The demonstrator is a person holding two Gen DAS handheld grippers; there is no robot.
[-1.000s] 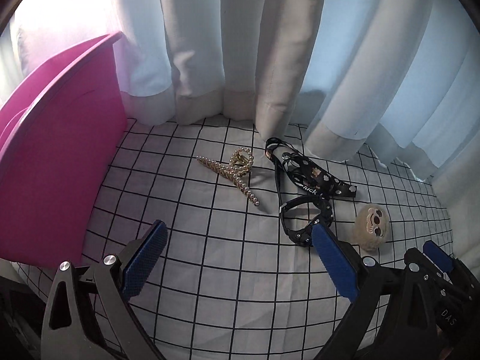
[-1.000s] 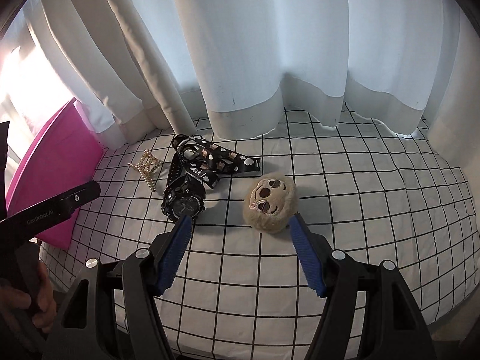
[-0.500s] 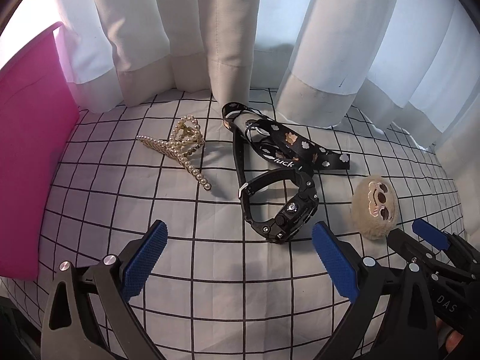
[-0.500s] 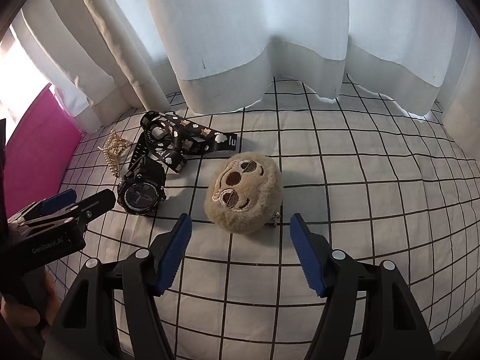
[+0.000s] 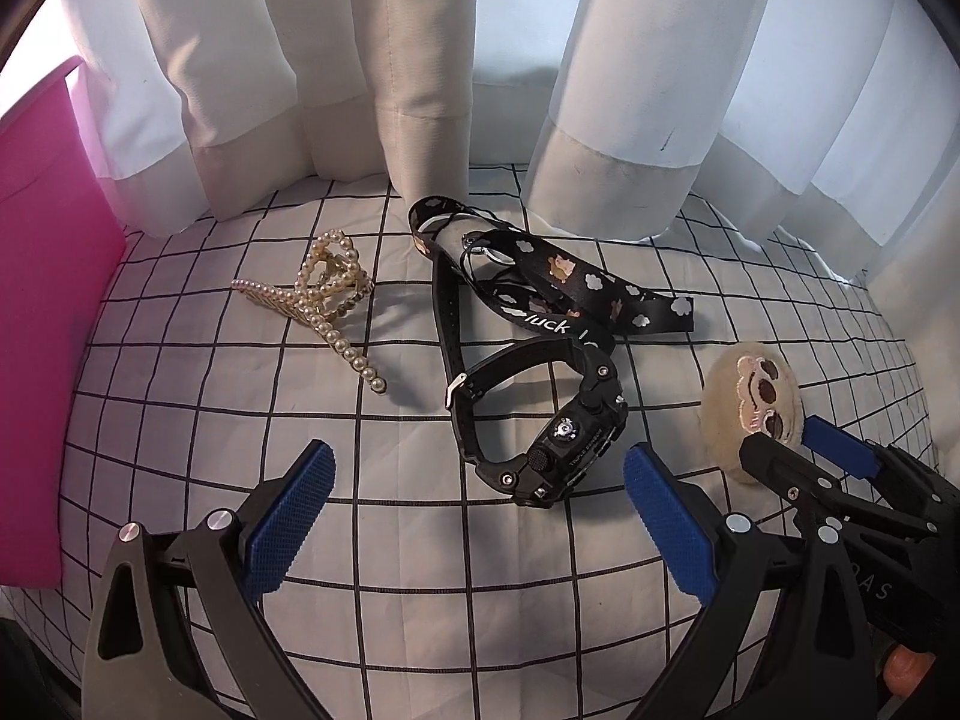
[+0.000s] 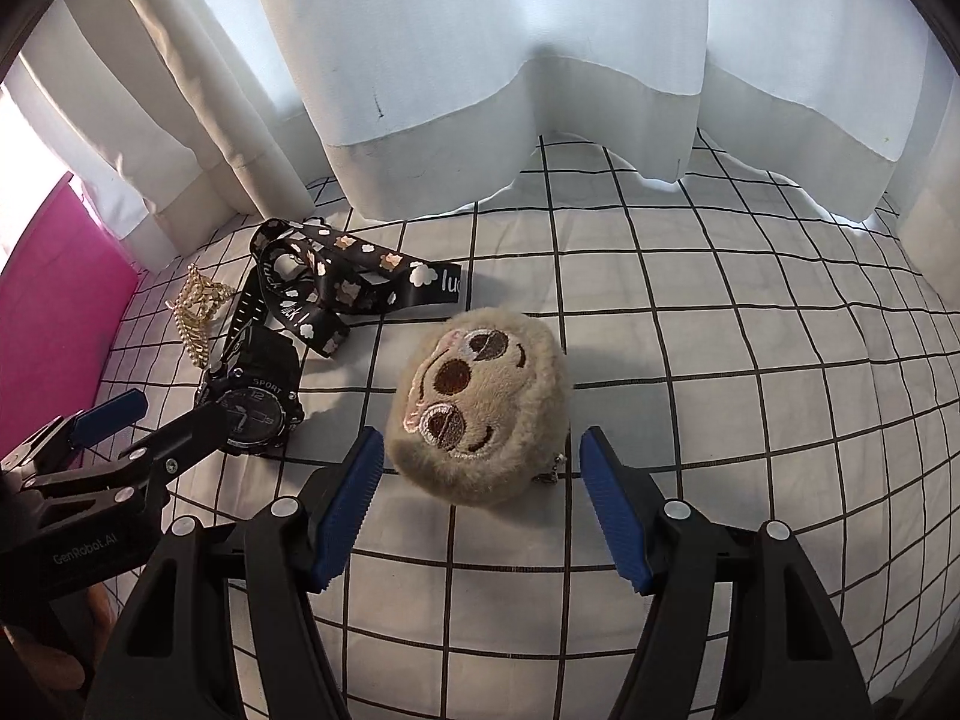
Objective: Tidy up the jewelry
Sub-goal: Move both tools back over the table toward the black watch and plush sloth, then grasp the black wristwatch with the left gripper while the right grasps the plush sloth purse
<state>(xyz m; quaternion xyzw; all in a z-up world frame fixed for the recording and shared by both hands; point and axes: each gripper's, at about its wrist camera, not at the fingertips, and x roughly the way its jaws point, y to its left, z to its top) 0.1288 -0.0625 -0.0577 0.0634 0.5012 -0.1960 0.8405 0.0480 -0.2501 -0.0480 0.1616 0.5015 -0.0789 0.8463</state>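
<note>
A black sport watch (image 5: 552,420) lies on the checked cloth, just ahead of my open left gripper (image 5: 474,516). A black patterned lanyard (image 5: 558,282) lies behind the watch, and a pearl hair claw (image 5: 318,294) lies to its left. A beige plush sloth charm (image 6: 480,402) sits between the open fingers of my right gripper (image 6: 480,504), near their tips. The watch (image 6: 258,408), lanyard (image 6: 354,288) and hair claw (image 6: 198,312) also show in the right wrist view. The charm (image 5: 750,402) and the right gripper (image 5: 798,450) show at the right of the left wrist view.
A pink box (image 5: 42,312) stands at the left edge of the cloth. White curtains (image 5: 420,60) hang along the back. The left gripper (image 6: 114,438) sits at the lower left of the right wrist view.
Both grippers have moved forward: the left one closer to the watch, the right one up to the plush charm, which now sits between its fingers. Both stay open.
</note>
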